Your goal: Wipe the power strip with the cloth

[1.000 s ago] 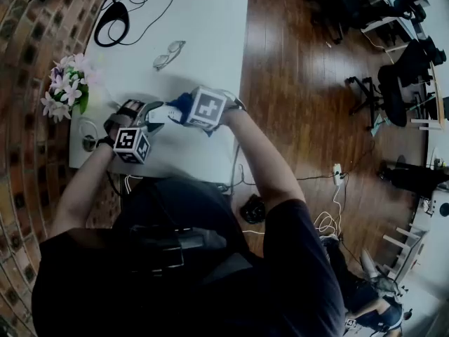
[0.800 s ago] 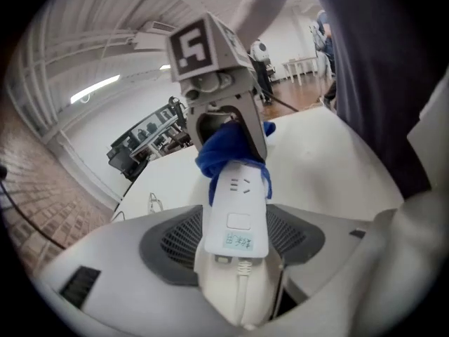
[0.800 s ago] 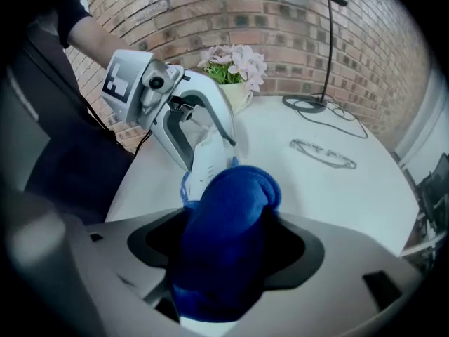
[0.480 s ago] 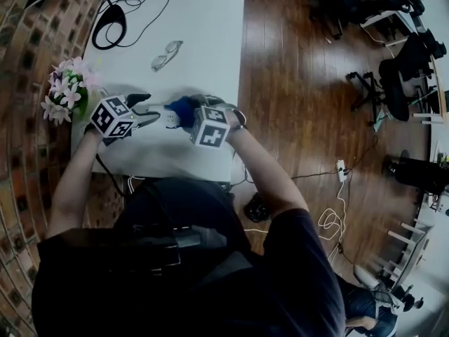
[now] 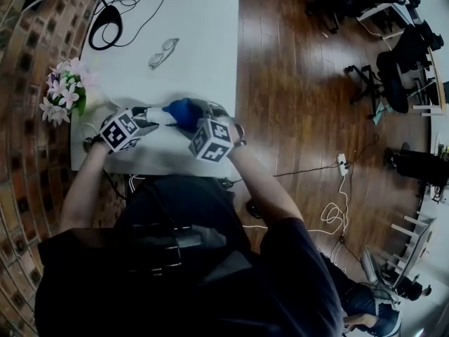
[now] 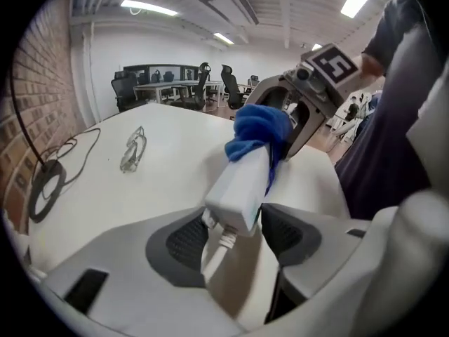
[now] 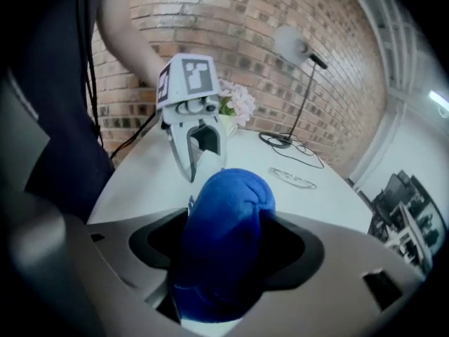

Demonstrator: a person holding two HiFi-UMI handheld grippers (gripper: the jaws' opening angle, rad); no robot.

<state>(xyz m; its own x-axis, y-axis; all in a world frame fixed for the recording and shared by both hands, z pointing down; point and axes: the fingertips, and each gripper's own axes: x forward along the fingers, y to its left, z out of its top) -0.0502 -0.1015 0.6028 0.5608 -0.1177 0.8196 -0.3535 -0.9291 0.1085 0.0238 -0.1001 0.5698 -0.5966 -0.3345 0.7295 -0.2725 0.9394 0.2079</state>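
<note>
The white table (image 5: pixel 203 41) stands on a brown wood floor (image 5: pixel 295 83), with a brick wall (image 7: pixel 280 20) along the person's left side.

Both grippers work close to the near edge of the table. The left gripper (image 6: pixel 235 237) has the white power strip (image 6: pixel 242 184) between its jaws. The jaws have just been closing, and the pads now sit against both sides of the strip's near end. The jaws are still quite wide, because the strip is wide. The strip's white cord (image 6: pixel 214 255) hangs out of that end. Only the left gripper view shows this; from the head view the marker cube hides it.

The right gripper (image 7: pixel 228 248) is squeezed tight on the blue cloth (image 7: pixel 224 237). The cloth sits on the far end of the strip. The right gripper view shows mostly the cloth, and the strip is hidden behind it.

Past the grippers the table is bare up to a pair of glasses (image 5: pixel 163 53). Farther off is a black lamp base (image 5: pixel 105 27) with a looping cord. Pink and white flowers (image 5: pixel 64 90) stand at the table's left edge, near the left gripper. To the right, the table edge is just beside the right gripper, and then the floor drops away. Black office chairs (image 5: pixel 400 69) are far across the room.
</note>
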